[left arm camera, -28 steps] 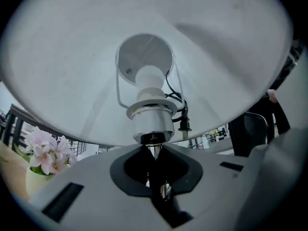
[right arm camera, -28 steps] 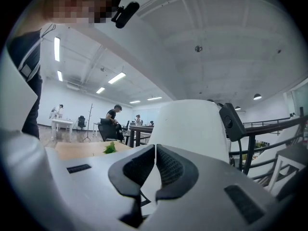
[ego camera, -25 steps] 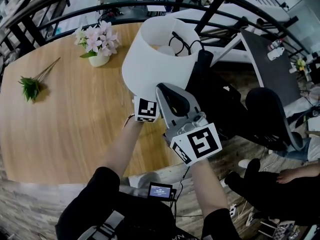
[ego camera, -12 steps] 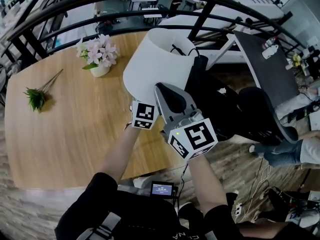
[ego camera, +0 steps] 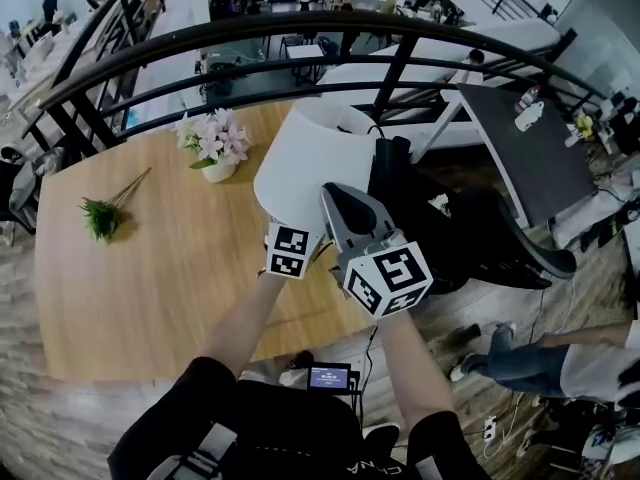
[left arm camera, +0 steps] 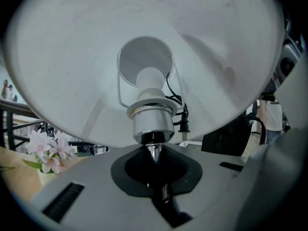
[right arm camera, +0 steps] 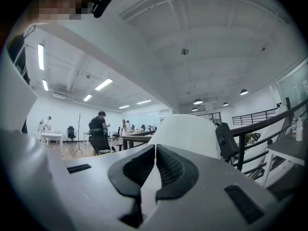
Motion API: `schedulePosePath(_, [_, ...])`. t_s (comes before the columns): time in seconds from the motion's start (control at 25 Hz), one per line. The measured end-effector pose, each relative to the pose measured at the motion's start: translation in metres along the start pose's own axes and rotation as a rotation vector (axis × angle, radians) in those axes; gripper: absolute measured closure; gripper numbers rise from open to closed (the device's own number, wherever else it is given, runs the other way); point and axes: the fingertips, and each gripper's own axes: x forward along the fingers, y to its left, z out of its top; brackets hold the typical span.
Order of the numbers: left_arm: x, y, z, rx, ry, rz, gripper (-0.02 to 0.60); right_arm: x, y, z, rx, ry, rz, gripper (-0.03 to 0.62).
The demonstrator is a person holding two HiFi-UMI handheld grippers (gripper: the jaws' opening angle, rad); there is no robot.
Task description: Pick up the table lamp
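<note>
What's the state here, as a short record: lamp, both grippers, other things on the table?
lamp: table lamp, white shade, tilted; base out of sight
left gripper: shut on the lamp's thin metal stem just below the bulb socket
right gripper: shut on the shade's edge
table: wooden table; pot of pink flowers and a green sprig lying flat, both apart from the lamp

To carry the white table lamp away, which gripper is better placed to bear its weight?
Left. The left gripper is shut on the thin shiny metal stem just under the bulb socket, a rigid part. The right gripper only pinches the thin wall of the white lampshade, which may bend.
</note>
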Motion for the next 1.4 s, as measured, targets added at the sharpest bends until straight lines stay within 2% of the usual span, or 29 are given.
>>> schedulePosePath(0.28, [-0.025, -0.014, 0.028, -0.017, 0.062, -0.024, 0.551, -0.021, 0.009, 0.033, 0.017, -0.019, -0.028, 0.563])
schedulePosePath(0.48, [-0.037, -0.014, 0.043, -0.009, 0.077, -0.03, 0.551, -0.026, 0.016, 0.049, 0.038, -0.041, -0.018, 0.565])
schedulePosePath(1.0, [-0.063, -0.003, 0.048, -0.014, 0.09, 0.001, 0.551, -0.026, 0.041, 0.057, 0.06, -0.067, 0.04, 0.565])
schedulePosePath(1.4, [-0.087, -0.038, 0.041, -0.043, 0.095, 0.019, 0.551, -0.065, 0.051, 0.052, 0.065, -0.056, 0.077, 0.565])
